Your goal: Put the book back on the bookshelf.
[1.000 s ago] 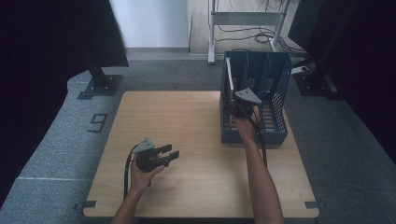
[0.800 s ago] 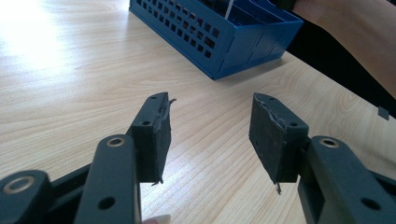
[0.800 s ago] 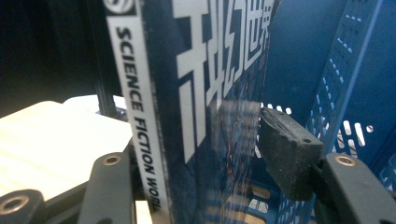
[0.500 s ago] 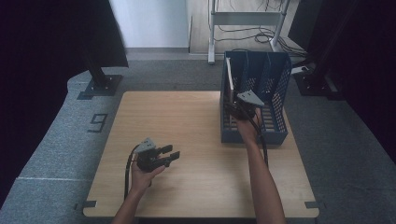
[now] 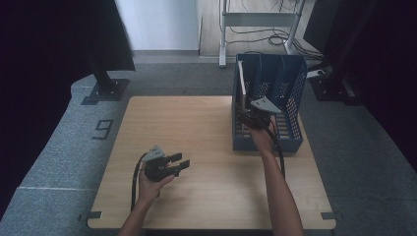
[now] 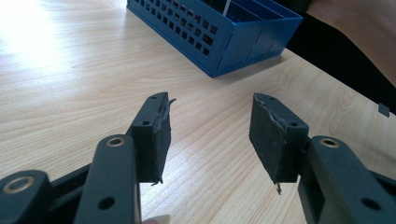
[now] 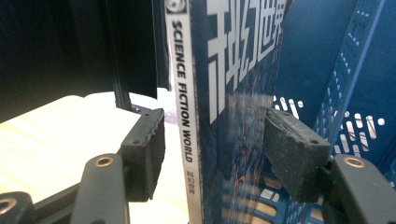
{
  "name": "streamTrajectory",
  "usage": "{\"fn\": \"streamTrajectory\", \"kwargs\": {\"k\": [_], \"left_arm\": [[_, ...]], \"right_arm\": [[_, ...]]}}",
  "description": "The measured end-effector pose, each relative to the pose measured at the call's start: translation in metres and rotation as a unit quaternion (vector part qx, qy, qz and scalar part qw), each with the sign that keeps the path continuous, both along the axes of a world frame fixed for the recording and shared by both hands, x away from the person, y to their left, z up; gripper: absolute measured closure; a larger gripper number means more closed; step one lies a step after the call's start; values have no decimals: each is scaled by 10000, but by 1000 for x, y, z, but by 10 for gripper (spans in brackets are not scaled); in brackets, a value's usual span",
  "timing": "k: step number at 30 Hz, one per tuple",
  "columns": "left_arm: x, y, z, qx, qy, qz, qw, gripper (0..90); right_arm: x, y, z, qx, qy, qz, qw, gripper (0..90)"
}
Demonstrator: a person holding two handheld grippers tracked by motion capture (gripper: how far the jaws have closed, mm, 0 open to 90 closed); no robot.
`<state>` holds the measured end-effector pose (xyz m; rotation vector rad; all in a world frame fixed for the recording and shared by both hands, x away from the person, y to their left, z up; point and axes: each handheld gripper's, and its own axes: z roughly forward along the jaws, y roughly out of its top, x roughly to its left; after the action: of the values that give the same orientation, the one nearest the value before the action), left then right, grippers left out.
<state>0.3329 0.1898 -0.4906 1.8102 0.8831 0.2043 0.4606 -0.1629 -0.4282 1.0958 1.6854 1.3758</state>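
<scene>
Our right gripper (image 7: 212, 154) straddles the magazine (image 7: 233, 93) in the blue rack (image 5: 290, 93), jaws parted. Our left gripper (image 6: 210, 135) idles wide. Next we likely close and lift.

Your table (image 5: 196, 128) is pale wood-grain board, smooth with a soft sheen, bright with glare at the upper left of the left gripper view. The rack (image 5: 290, 98) at the upper right of the high view is blue moulded plastic, perforated, with a slight satin gloss. The book (image 7: 233, 93) in your right gripper view has a glossy printed paper cover that catches reflections, and a white spine. Your left gripper (image 6: 210, 135) has matt black plastic arms with brass-coloured rivets; its pads (image 6: 275, 135) are rough black rubber, frayed at the edges. The right gripper (image 7: 215, 154) looks alike. The floor (image 5: 59, 147) is grey carpet, matt and nubbly.
</scene>
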Motion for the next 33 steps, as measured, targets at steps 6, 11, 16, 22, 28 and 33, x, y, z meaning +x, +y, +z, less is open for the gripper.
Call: {"fn": "streamTrajectory", "kwargs": {"k": [6,11,16,22,28,33], "left_arm": [[-1,-1,0,11,2,-14,10000,481],[-1,-1,0,17,6,-8,10000,480],[-1,-2,0,34,5,-11,10000,481],[-1,-2,0,51,-8,-2,10000,480],[-1,-2,0,38,-20,16,10000,480],[-1,-3,0,76,-23,-8,10000,480]], "right_arm": [[-5,-1,3,-4,29,59,10000,374],[-8,-4,0,-37,14,50,10000,375],[-12,-9,-2,-45,29,70,10000,377],[-17,-13,0,36,105,147,9998,377],[-29,-12,1,-63,43,222,9997,384],[-39,-14,-2,-85,72,297,9995,385]]}}
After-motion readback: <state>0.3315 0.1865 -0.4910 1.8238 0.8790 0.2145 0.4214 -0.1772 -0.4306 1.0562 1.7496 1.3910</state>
